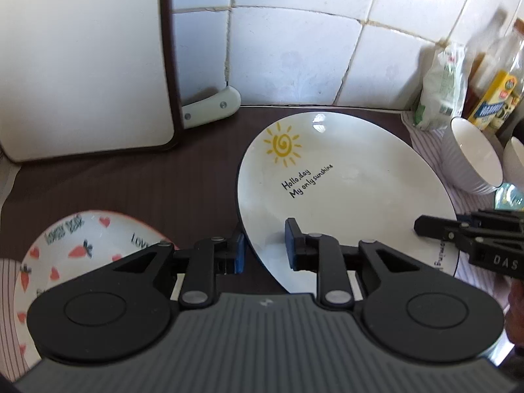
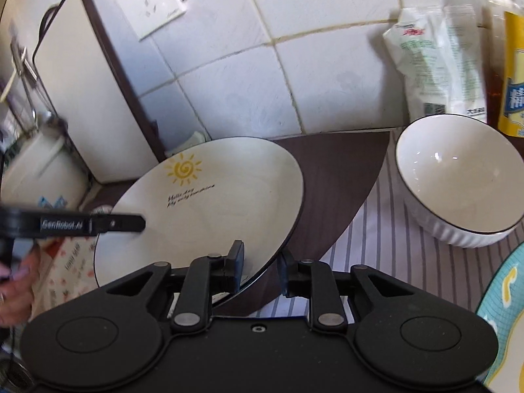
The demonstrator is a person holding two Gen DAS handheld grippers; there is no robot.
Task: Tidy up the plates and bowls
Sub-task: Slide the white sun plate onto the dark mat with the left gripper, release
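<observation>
A white plate with a yellow sun and black writing (image 1: 344,190) is held tilted above the dark counter; it also shows in the right wrist view (image 2: 213,209). My left gripper (image 1: 265,249) has one blue pad on each side of the plate's near left rim. My right gripper (image 2: 262,268) straddles the plate's right rim, one finger over it and one under. A plate with carrots and hearts (image 1: 65,255) lies at the lower left. A white ribbed bowl (image 2: 458,180) stands on a striped cloth at the right, also in the left wrist view (image 1: 471,160).
A white cutting board (image 1: 82,62) leans on the tiled wall at the left, a knife handle (image 1: 209,108) behind it. A bag (image 2: 439,65) and bottles (image 1: 494,75) stand at the back right. A turquoise patterned plate (image 2: 504,311) lies at the right edge.
</observation>
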